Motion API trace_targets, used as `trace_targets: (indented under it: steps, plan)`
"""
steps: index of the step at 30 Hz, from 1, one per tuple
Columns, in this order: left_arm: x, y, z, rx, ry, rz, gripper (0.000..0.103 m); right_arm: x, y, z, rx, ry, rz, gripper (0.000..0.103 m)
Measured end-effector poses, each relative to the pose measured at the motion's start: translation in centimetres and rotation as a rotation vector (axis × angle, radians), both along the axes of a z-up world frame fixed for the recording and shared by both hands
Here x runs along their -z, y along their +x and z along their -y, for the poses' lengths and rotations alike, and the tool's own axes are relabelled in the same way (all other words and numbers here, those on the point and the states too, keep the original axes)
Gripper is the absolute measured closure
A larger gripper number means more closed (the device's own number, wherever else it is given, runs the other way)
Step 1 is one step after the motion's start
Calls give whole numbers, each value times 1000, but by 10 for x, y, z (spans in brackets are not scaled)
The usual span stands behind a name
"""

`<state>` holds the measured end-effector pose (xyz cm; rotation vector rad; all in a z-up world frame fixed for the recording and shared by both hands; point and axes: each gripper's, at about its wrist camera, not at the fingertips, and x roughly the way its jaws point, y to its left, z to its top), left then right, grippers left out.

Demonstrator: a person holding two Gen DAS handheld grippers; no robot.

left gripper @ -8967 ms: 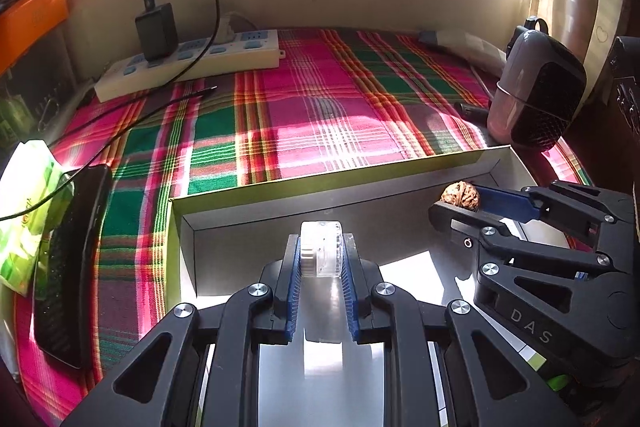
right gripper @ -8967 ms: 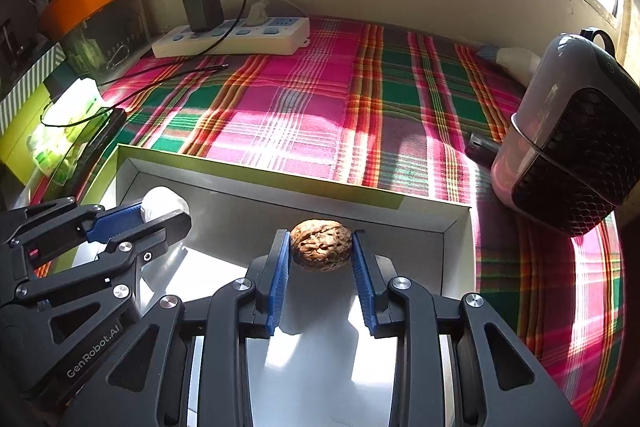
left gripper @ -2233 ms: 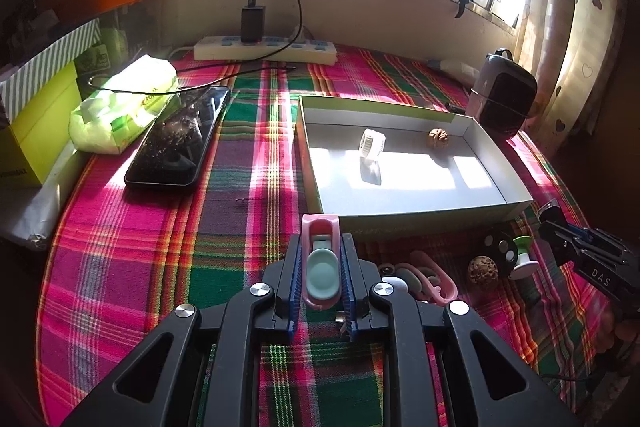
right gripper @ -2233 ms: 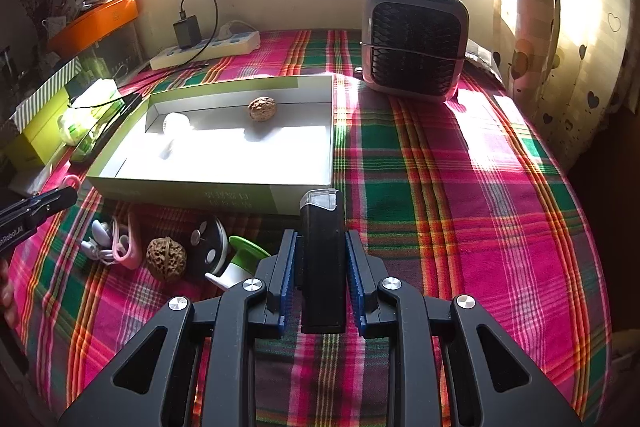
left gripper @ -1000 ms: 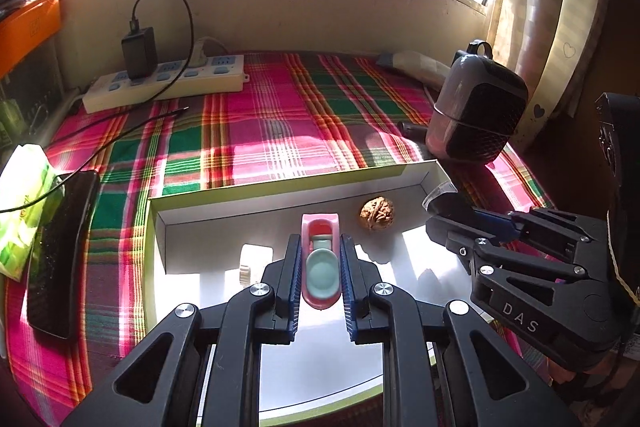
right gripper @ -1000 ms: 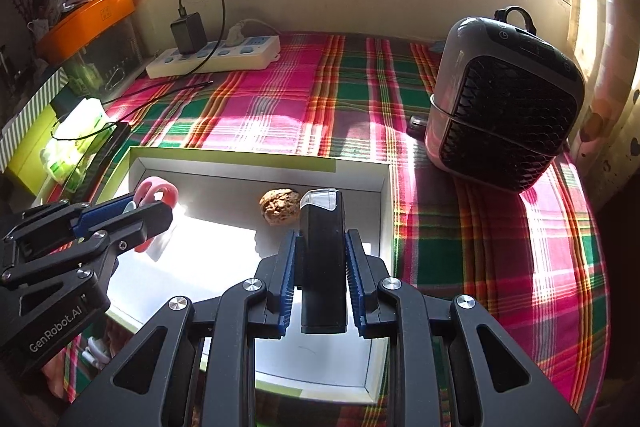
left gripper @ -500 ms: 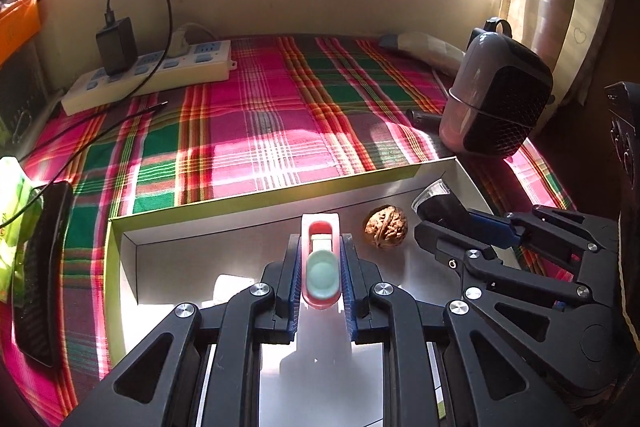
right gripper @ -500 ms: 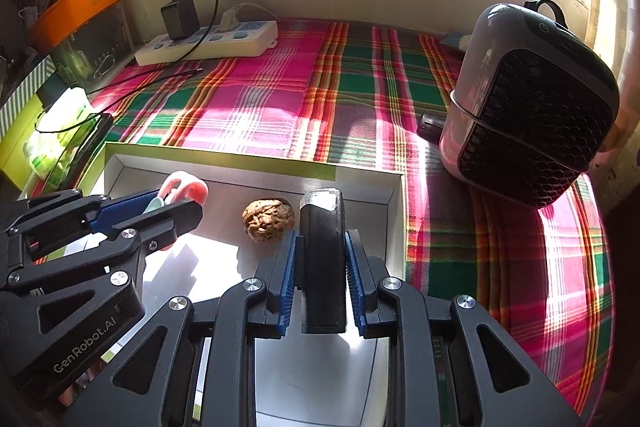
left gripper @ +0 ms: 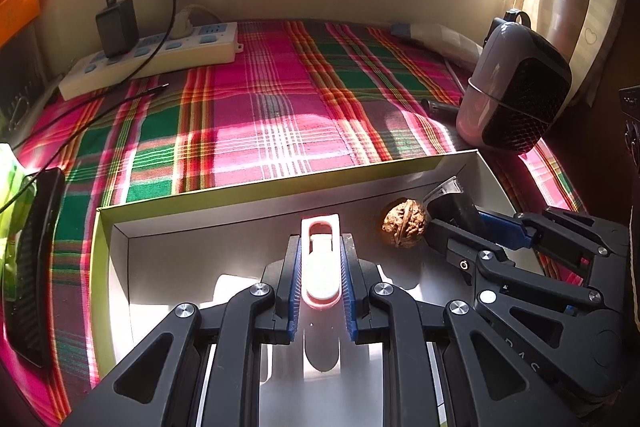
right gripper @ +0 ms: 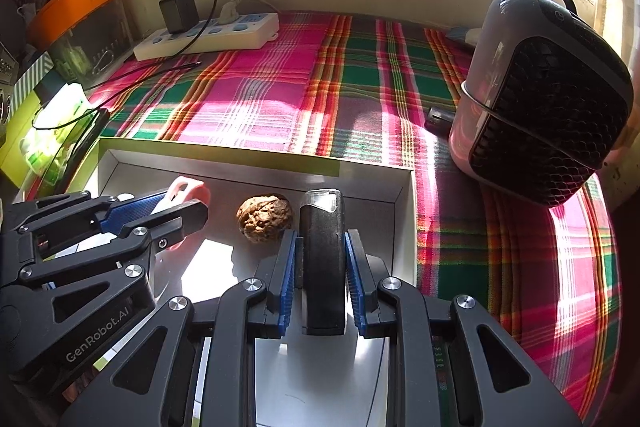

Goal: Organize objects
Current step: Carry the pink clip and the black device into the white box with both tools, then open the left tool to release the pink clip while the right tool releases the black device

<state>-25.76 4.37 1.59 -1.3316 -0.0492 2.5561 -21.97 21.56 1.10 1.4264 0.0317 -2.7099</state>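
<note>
A shallow white box with a yellow-green rim [left gripper: 256, 189] [right gripper: 224, 151] lies on the plaid cloth. A walnut [left gripper: 404, 222] [right gripper: 265, 218] sits on its floor near the far wall. My left gripper [left gripper: 320, 263] [right gripper: 176, 205] is shut on a pink and white clip [left gripper: 321, 259] [right gripper: 185, 190], held low inside the box. My right gripper [right gripper: 321, 251] [left gripper: 460, 217] is shut on a black lighter [right gripper: 322, 255] [left gripper: 450, 199], low in the box just right of the walnut. A small white object [left gripper: 230, 287] lies partly hidden behind my left fingers.
A grey and black desk fan [left gripper: 516, 95] [right gripper: 548, 99] stands right of the box. A white power strip with a black charger [left gripper: 152, 55] [right gripper: 208, 35] lies at the back. A black phone [left gripper: 34, 267] and a green packet [right gripper: 52, 131] lie left.
Both grippers have moved forward and lower into the box, the clip and the lighter still held. The walnut now lies close between the two grippers.
</note>
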Motion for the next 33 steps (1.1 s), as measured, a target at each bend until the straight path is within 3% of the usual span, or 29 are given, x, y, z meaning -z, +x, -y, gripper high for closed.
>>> trace_targets:
  steps: [18, 27, 33]
  plan:
    - [1, -1, -1, 2, 8, 10, 87, 1, 1, 1, 10, -1, -11, 78]
    - [1, -1, 1, 0, 17, 17, 80, -1, 3, 1, 17, -8, -25, 77]
    - [-4, 5, 3, 2, 24, 9, 75, -5, 8, 2, 20, -7, -38, 69]
